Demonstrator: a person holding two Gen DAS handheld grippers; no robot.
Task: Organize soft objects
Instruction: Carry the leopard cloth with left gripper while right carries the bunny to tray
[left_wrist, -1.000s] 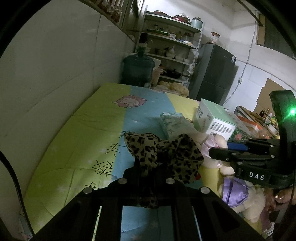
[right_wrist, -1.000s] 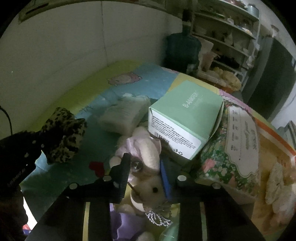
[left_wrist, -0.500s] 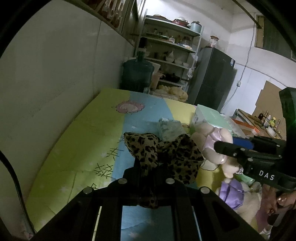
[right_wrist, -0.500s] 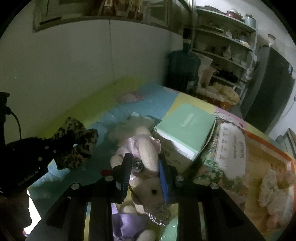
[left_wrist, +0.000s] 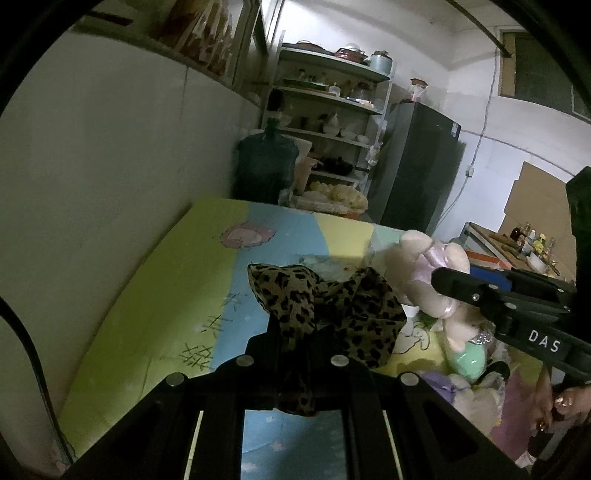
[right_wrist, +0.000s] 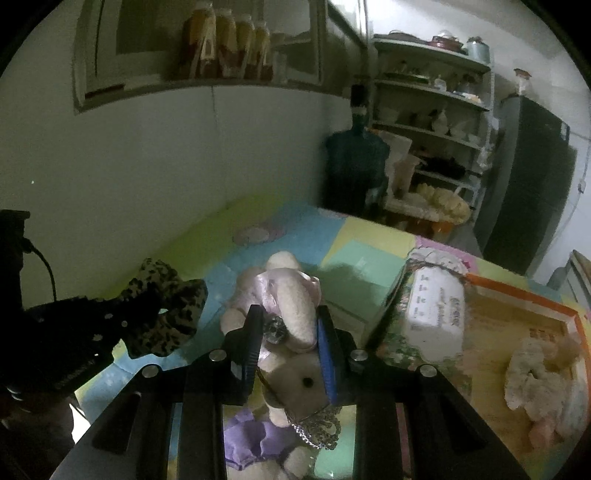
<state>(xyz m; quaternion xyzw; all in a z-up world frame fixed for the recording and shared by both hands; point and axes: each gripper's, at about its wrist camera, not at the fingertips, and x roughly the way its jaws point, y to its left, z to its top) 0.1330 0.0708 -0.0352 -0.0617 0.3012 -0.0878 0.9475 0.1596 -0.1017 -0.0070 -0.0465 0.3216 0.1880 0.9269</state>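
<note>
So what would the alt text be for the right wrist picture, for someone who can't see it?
The right tool grips a cream and pink plush toy by its head, lifted above a colourful bed sheet. To the left, the left tool holds a leopard-print cloth. A floral box lies to the right, with kitchen shelves behind.

The leopard-print scrunchie (left_wrist: 325, 306) is thin, soft cloth with a slight sheen, gathered into crumpled folds. The plush bunny (right_wrist: 291, 314) is matt, short-piled fleece with satiny lilac inner ears, and a glittery metallic chain (right_wrist: 317, 428) hangs at its neck. Each hand-held gripper, left (left_wrist: 291, 354) and right (right_wrist: 288, 343), is matt black plastic studded with shiny metal screws. The bed sheet (left_wrist: 155, 314) is smooth printed cotton-like cloth. The green box (right_wrist: 358, 266) looks like smooth matt cardboard.
</note>
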